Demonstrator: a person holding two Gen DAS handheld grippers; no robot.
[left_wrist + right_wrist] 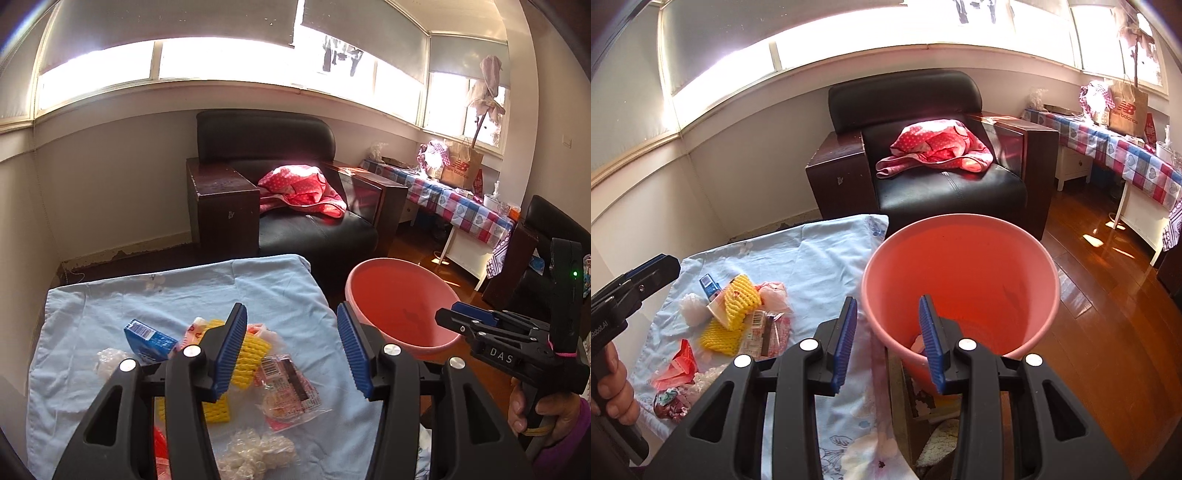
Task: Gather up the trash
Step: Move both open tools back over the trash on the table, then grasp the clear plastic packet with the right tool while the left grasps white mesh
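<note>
Trash lies on a table under a light blue cloth (258,291): a yellow foam net (251,354), a blue packet (149,338), a clear snack wrapper (288,391), white crumpled plastic (255,450) and a red wrapper (679,365). A pink bucket (960,258) stands right of the table; a pale scrap lies at its bottom (918,345). My left gripper (291,350) is open and empty above the trash. My right gripper (888,339) is open and empty over the bucket's near rim; it also shows in the left wrist view (448,314).
A black armchair (942,177) with a pink dotted cloth (934,147) stands behind the table and bucket. A side table with a checked cloth (1126,147) and a paper bag (1128,109) stands at the right. Wooden floor (1108,295) lies around the bucket.
</note>
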